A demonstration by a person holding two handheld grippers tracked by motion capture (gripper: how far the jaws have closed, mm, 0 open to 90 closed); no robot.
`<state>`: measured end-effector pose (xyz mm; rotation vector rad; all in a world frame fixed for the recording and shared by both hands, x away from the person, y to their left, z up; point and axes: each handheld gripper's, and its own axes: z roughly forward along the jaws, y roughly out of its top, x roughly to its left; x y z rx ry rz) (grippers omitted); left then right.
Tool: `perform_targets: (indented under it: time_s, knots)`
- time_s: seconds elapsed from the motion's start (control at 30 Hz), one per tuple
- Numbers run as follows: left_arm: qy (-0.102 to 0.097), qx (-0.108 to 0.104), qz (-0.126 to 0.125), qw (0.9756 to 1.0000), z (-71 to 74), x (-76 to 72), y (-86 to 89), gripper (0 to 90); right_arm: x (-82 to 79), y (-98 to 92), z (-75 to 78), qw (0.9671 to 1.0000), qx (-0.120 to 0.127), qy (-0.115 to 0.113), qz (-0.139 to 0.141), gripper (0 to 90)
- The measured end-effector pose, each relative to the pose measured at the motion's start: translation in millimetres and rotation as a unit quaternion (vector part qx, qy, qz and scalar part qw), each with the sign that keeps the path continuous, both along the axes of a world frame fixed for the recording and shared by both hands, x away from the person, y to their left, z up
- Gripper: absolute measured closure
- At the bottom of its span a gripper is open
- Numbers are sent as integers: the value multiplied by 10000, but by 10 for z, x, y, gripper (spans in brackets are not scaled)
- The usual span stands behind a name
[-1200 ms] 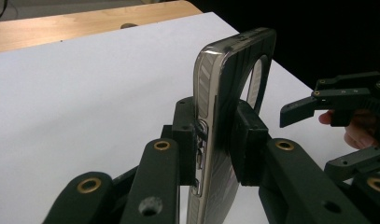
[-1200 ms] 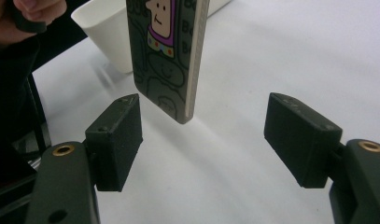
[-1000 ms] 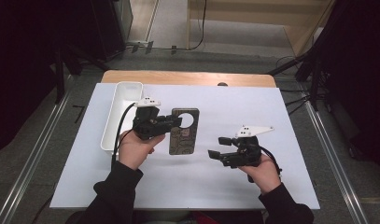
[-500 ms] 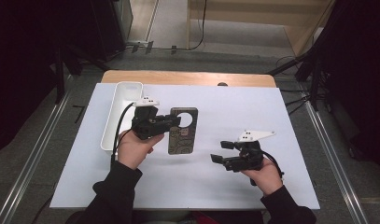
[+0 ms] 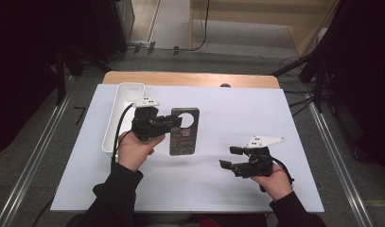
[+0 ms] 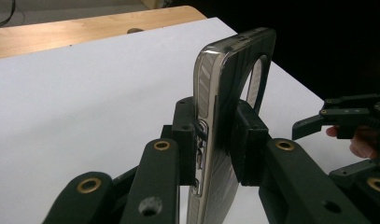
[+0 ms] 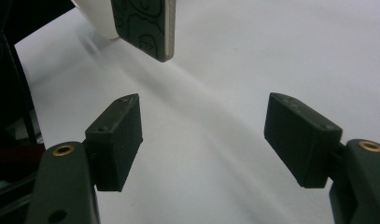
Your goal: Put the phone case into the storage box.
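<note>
A dark phone case (image 5: 185,132) with a round camera cutout and line patterns is held above the white sheet, left of centre. My left gripper (image 5: 173,123) is shut on its long edge; in the left gripper view both pads press the case (image 6: 220,112), which stands edge-on between them. My right gripper (image 5: 231,157) hovers low at the front right, open, with nothing between its pads (image 7: 117,140). In the right gripper view a lower corner of the case (image 7: 148,28) hangs above the sheet, well ahead of the jaws.
A long white tray (image 5: 119,118) lies along the sheet's left side, just behind my left hand. The white sheet (image 5: 237,113) covers most of a wooden table (image 5: 190,79). Metal rails (image 5: 36,156) run along both sides.
My right gripper has drifted slightly toward the front of the table. The left gripper and the case have stayed put.
</note>
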<state>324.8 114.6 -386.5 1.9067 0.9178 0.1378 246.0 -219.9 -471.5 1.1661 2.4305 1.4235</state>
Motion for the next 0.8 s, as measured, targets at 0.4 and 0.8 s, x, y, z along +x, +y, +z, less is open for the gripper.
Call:
perform_targets:
  time_s: [0.4,0.8]
  knots:
    - [32,-37,10,10000,19,19,49,738,-120,-145,38,10000,-47,-81,-10,265]
    - [68,-127,48,9999,67,46,143,738,-225,-279,33,9999,2,-106,-44,265]
